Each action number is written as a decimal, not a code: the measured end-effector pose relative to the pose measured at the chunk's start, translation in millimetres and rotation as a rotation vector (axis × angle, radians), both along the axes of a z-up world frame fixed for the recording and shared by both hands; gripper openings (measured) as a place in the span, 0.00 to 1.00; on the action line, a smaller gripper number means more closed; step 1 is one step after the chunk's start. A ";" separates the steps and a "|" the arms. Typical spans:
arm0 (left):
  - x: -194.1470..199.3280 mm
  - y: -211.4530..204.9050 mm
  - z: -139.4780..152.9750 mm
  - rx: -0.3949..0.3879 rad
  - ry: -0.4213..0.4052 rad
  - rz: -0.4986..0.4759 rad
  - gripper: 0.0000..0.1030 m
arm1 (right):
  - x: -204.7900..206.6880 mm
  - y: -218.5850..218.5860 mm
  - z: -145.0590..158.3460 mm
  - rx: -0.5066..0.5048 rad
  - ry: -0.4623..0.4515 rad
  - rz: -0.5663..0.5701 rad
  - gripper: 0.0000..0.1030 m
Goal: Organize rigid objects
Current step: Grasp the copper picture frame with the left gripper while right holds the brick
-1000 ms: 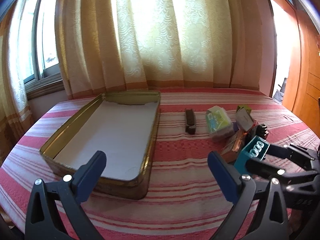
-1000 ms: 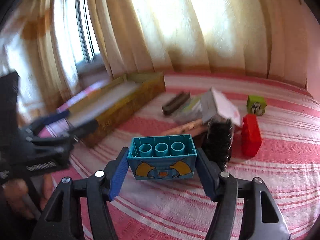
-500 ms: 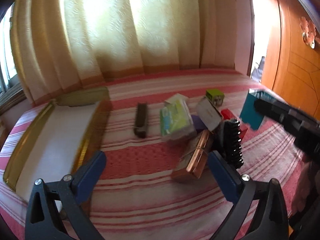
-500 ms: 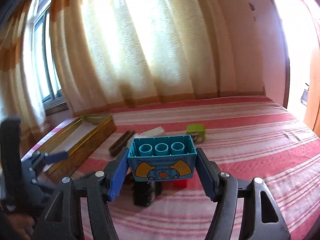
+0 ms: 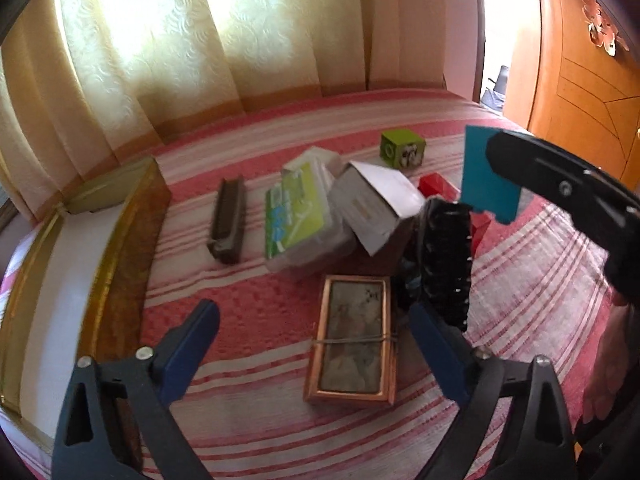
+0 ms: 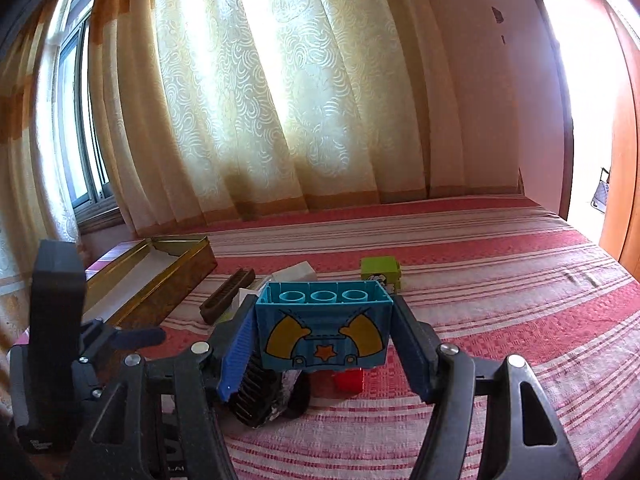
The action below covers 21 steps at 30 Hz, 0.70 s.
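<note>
bedspread: woven cloth, matt and ribbed, in red and pale stripes
tray: metal, gold-toned and glossy at the rim, brown and mottled on the outer wall; a matt white lining is seen inside
blue brick: hard plastic, smooth and slightly glossy, with a printed face
red brick: smooth plastic
green cube: smooth plastic with printed sides
white box: matt card
framed box: copper-coloured, shiny edging around a dull printed panel
brush: black, bristled, rough
curtain: thin patterned cloth, light shown through
fingers: matt blue pads on black plastic
</note>
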<state>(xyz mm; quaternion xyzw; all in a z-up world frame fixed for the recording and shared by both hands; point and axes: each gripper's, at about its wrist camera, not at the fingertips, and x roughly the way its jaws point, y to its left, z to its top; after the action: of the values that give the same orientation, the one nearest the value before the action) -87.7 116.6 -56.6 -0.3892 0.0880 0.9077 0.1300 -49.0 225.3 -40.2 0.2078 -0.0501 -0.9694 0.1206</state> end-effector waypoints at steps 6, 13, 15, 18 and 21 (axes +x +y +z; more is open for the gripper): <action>4.4 0.5 -2.2 0.002 -0.014 -0.014 0.79 | 6.8 -2.0 2.6 0.016 0.036 0.000 0.64; 7.5 7.2 -1.4 0.019 -0.016 -0.088 0.49 | 11.7 -4.3 4.2 0.029 0.064 0.005 0.64; 9.0 7.2 -1.4 0.026 -0.017 -0.099 0.43 | 11.9 -2.8 4.3 0.022 0.066 0.000 0.64; 8.0 5.3 -1.6 0.036 -0.022 -0.098 0.45 | 13.4 -2.5 4.8 0.021 0.075 -0.005 0.64; 1.4 5.6 -7.1 0.016 -0.060 -0.076 0.58 | 14.4 -2.7 5.3 0.021 0.084 -0.006 0.64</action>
<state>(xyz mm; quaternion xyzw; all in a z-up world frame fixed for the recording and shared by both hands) -86.3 122.2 -63.7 -0.4114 0.0915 0.8908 0.1699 -34.6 222.6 -34.9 0.1680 -0.0356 -0.9781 0.1175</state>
